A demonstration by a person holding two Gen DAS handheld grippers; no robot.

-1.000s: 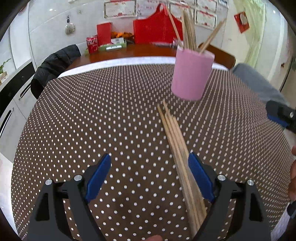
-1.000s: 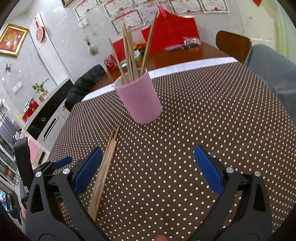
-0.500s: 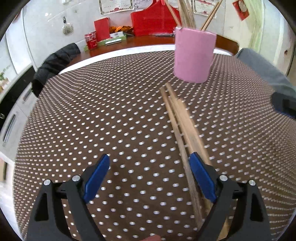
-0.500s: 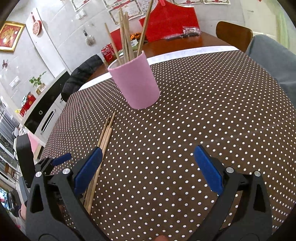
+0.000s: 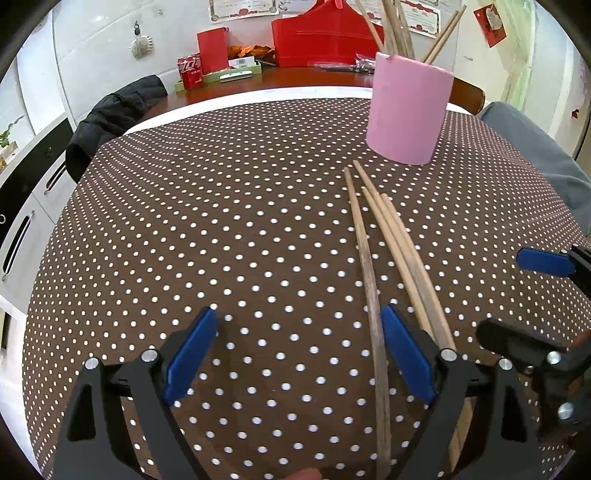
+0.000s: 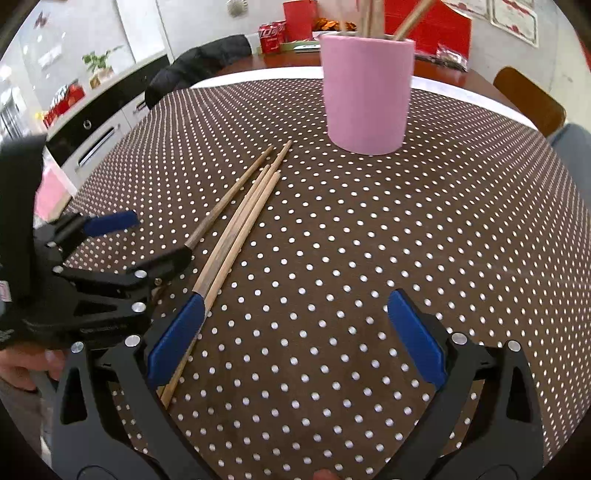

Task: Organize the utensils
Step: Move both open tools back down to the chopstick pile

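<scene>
Left wrist view first: we see our left gripper low down, at 6 o'clock, with its two blue pads wide apart and nothing held between them. One dark chopstick lies on the dotted tablecloth and runs up between the pads, close to the right pad. Three lighter chopsticks lie just beside it, passing under that right pad toward 5 o'clock. Their thin tips point up toward 1 o'clock, near the pink cup but not touching it. More chopsticks stand inside the cup. Our right gripper peeks in at 3 to 4 o'clock. In the right wrist view, our right gripper is at 6 o'clock, and its blue pads are wide apart too, holding nothing. The loose chopsticks lie from 8 o'clock up toward 12 o'clock, and their thick ends slip under the left pad. Our left gripper sits at 9 o'clock, right over the end of the dark stick. Farther off, at 12 o'clock, stands the pink cup. Behind it we see a red soda can and a black jacket on a chair.
</scene>
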